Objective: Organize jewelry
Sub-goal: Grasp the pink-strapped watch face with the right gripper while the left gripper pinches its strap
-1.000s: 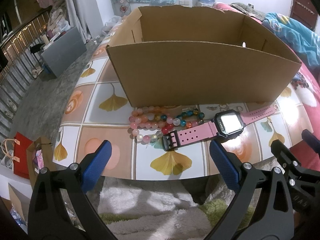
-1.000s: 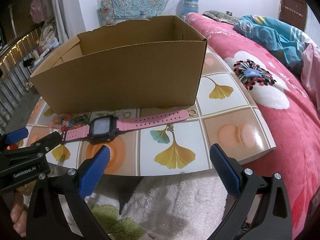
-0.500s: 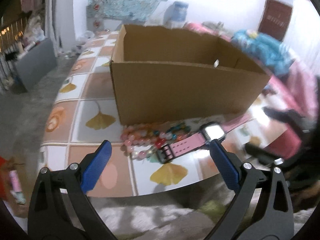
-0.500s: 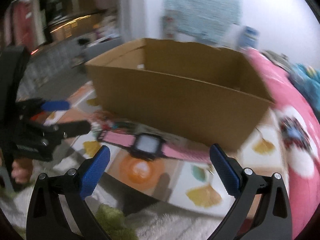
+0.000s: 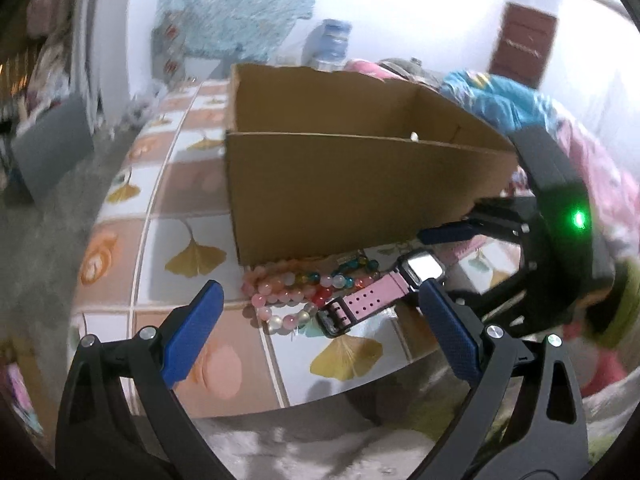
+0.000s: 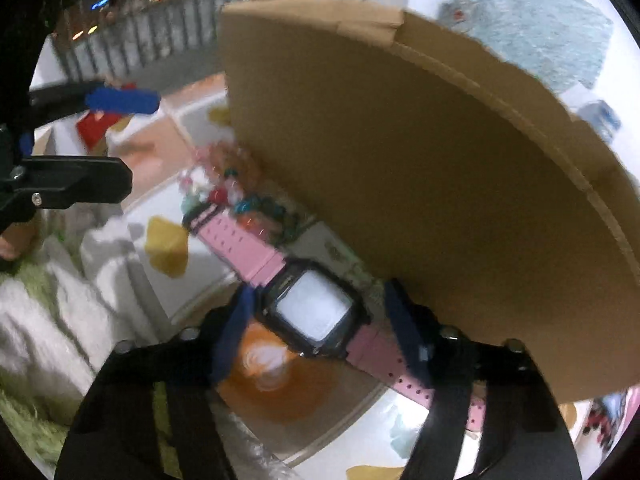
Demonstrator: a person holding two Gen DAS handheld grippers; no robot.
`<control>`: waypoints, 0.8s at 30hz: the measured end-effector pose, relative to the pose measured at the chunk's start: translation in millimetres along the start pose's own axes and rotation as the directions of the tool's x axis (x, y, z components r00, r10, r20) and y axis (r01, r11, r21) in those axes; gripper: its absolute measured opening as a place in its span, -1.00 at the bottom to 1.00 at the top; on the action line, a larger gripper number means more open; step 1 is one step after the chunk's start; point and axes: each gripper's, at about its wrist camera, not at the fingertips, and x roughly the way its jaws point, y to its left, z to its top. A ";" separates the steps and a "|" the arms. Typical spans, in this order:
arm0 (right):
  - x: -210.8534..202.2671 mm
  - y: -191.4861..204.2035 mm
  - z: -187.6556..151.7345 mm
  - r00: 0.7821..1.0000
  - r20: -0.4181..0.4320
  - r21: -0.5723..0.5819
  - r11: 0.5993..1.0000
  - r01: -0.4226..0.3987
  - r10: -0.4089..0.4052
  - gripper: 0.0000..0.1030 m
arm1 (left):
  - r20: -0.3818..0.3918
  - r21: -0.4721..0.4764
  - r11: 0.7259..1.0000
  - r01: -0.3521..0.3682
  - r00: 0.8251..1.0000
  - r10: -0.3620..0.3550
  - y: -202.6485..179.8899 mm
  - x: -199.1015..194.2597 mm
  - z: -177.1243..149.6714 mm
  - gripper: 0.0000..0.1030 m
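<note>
A pink-strapped watch with a black case (image 6: 312, 308) lies on the tiled table in front of an open cardboard box (image 6: 440, 160). My right gripper (image 6: 320, 308) points down over it, a blue pad on either side of the case. Its jaws are closing, with a narrow gap still showing on the box side. In the left wrist view the watch (image 5: 420, 266) lies beside a heap of coloured bead bracelets (image 5: 296, 288) against the box (image 5: 360, 192). My left gripper (image 5: 320, 294) hangs open just short of the beads with nothing in it.
The table (image 5: 192, 200) has ginkgo-leaf tiles, and its front edge runs just under both grippers. A white and green fluffy rug (image 5: 320, 448) lies below. A pink bed with a blue blanket (image 5: 600, 168) stands to the right, a grey bin (image 5: 52, 148) on the floor to the left.
My right gripper has rolled, swung down over the watch and narrowed its jaws around the case. The left gripper has turned a little and stays open.
</note>
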 end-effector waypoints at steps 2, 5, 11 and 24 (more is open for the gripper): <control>-2.7 -3.1 0.2 1.000 -0.010 0.004 1.000 -0.025 0.025 0.10 | 0.009 0.043 0.999 -0.003 1.000 0.002 -6.4 -0.8 -0.2 0.83; -7.3 -7.6 0.5 0.998 -0.010 0.010 0.998 -0.058 0.058 0.04 | 0.023 0.121 0.993 -0.001 1.000 -0.002 -20.0 -0.6 -0.2 0.80; -7.6 -37.6 0.3 0.979 0.002 0.099 0.974 -0.204 0.205 0.03 | -0.011 0.300 0.954 -0.003 1.000 0.007 -51.0 13.1 -1.0 0.24; -15.0 -66.2 -2.8 0.924 0.074 0.192 0.904 -0.382 0.375 0.03 | -0.048 0.611 0.788 -0.073 0.991 0.128 -96.5 45.1 -15.9 -0.31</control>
